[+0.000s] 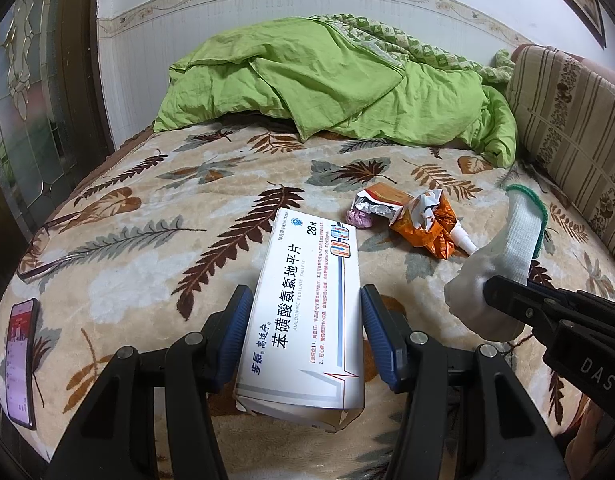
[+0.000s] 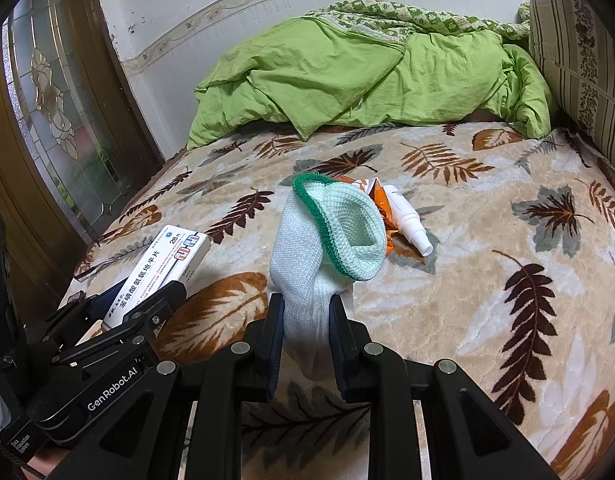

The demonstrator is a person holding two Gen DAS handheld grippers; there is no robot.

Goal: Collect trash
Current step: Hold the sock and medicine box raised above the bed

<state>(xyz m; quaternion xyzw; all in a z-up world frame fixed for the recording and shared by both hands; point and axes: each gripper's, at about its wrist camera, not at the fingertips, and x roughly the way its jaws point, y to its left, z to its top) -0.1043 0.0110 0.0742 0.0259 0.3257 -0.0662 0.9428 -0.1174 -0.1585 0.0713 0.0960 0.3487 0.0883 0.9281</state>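
My left gripper (image 1: 305, 300) is shut on a white medicine box (image 1: 307, 304) with blue and red print, held above the leaf-patterned bed cover; the same box (image 2: 163, 268) shows at the left of the right wrist view. My right gripper (image 2: 306, 300) is shut on a white sock with a green cuff (image 2: 327, 240), its open mouth facing up; that sock (image 1: 503, 256) also appears at the right of the left wrist view. On the bed beyond lie a torn orange foil wrapper (image 1: 419, 220), a small pink crumpled scrap (image 1: 359, 219) and a white spray bottle (image 2: 407, 220).
A rumpled green quilt (image 1: 339, 80) covers the far end of the bed. A striped cushion (image 1: 571, 128) lines the right side. A phone with a lit screen (image 1: 21, 364) lies at the near left edge. A dark wooden door with patterned glass (image 2: 47, 112) stands at left.
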